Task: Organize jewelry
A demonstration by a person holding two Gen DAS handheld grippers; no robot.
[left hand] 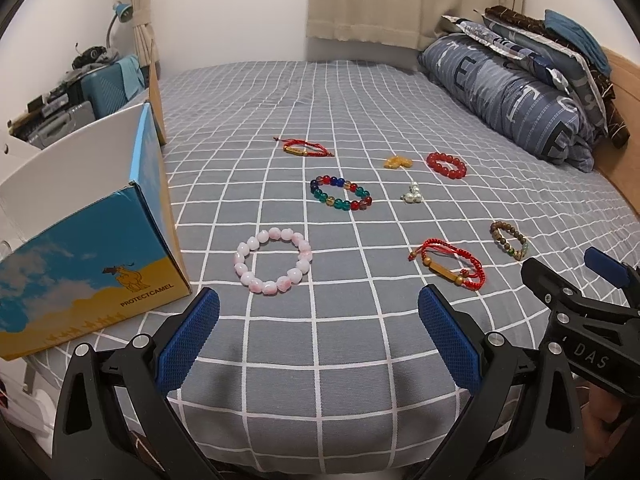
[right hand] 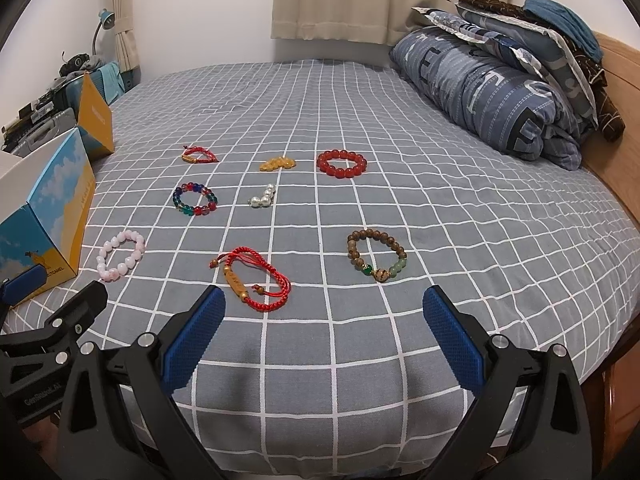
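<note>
Several bracelets lie spread on a grey checked bed. A pink bead bracelet (left hand: pixel 273 261) (right hand: pixel 120 255) lies nearest the open blue-and-yellow box (left hand: pixel 100 264) (right hand: pixel 44 220) at the left. A multicoloured bead bracelet (left hand: pixel 341 193), a red cord bracelet (left hand: pixel 448 264) (right hand: pixel 252 278), a brown wooden bead bracelet (right hand: pixel 377 255), a red bead bracelet (right hand: pixel 341 163), pearl beads (right hand: pixel 263 197), an amber piece (right hand: pixel 277 163) and a second red cord bracelet (right hand: pixel 199 155) lie farther out. My left gripper (left hand: pixel 319 316) is open and empty, near the pink bracelet. My right gripper (right hand: pixel 324 316) is open and empty, before the red cord bracelet.
A rolled blue quilt and stacked pillows (right hand: pixel 500 76) lie at the bed's far right against a wooden headboard (right hand: pixel 616 120). Suitcases and clutter (left hand: pixel 80 92) stand left of the bed behind the box. Curtains (right hand: pixel 380 0) hang at the back.
</note>
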